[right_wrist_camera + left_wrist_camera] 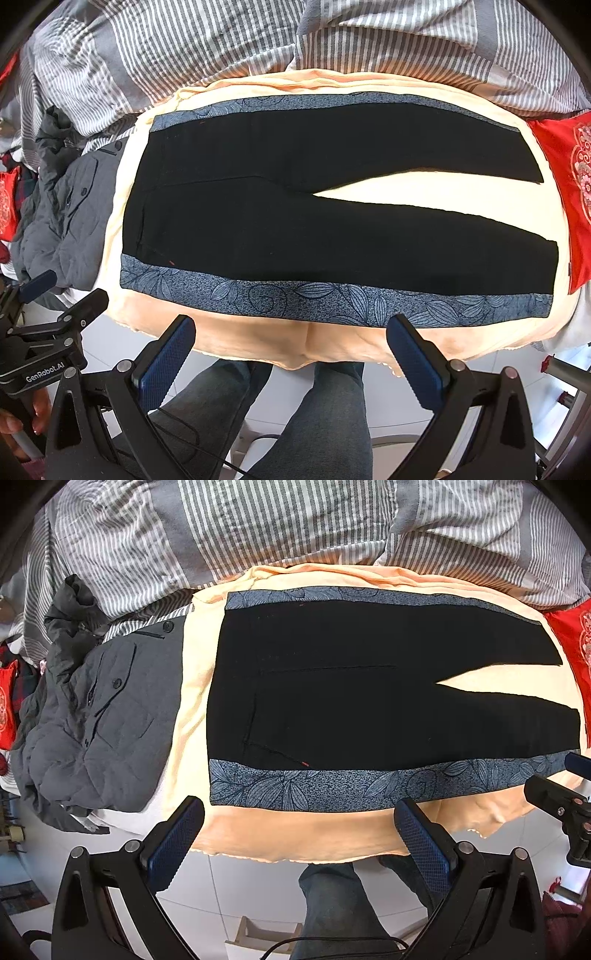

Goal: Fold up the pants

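Observation:
Black pants with blue leaf-print side stripes lie flat and spread on a peach blanket, waist to the left, legs apart to the right. They also show in the right wrist view. My left gripper is open and empty, held just off the near edge of the blanket, below the waist-side stripe. My right gripper is open and empty, near the same edge, below the near leg's stripe. The right gripper also shows at the far right of the left wrist view, and the left gripper at the left of the right wrist view.
A grey quilted jacket is heaped left of the pants. A striped grey duvet lies behind. A red embroidered cushion sits at the right by the leg hems. The person's legs and white tiled floor are below.

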Available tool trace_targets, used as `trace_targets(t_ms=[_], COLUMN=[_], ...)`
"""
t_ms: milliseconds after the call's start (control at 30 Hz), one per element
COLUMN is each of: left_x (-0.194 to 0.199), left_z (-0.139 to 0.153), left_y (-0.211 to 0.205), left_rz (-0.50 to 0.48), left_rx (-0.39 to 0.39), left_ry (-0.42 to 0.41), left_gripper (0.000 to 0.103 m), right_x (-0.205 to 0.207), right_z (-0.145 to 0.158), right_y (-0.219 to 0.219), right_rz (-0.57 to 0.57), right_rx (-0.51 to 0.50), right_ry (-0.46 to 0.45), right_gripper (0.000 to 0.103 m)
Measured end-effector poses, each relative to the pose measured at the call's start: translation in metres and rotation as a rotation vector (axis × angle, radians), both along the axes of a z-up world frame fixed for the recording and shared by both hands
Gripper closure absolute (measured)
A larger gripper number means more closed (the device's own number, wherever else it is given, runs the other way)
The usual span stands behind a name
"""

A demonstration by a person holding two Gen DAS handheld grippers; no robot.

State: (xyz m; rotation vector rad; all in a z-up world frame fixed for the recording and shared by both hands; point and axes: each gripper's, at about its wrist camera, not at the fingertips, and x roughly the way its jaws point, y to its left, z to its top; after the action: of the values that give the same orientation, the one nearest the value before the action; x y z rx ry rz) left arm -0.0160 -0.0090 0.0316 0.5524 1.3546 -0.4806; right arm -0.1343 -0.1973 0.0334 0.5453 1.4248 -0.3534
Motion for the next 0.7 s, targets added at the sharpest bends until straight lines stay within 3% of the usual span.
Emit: trace_targets(t_ms=[700], left_x=[-0.0076], left_z=[0.0011], left_y=[-0.0075], left_rz=[-0.001], left_rx=[0.022], left_ry=[-0.008], left_gripper=[0.000], right_x=[-0.0060], right_z=[-0.0071], right_y=[-0.0018], right_rz=[0.011], right_rx=[0.037], right_ry=[-0.033], right_gripper=[0.000])
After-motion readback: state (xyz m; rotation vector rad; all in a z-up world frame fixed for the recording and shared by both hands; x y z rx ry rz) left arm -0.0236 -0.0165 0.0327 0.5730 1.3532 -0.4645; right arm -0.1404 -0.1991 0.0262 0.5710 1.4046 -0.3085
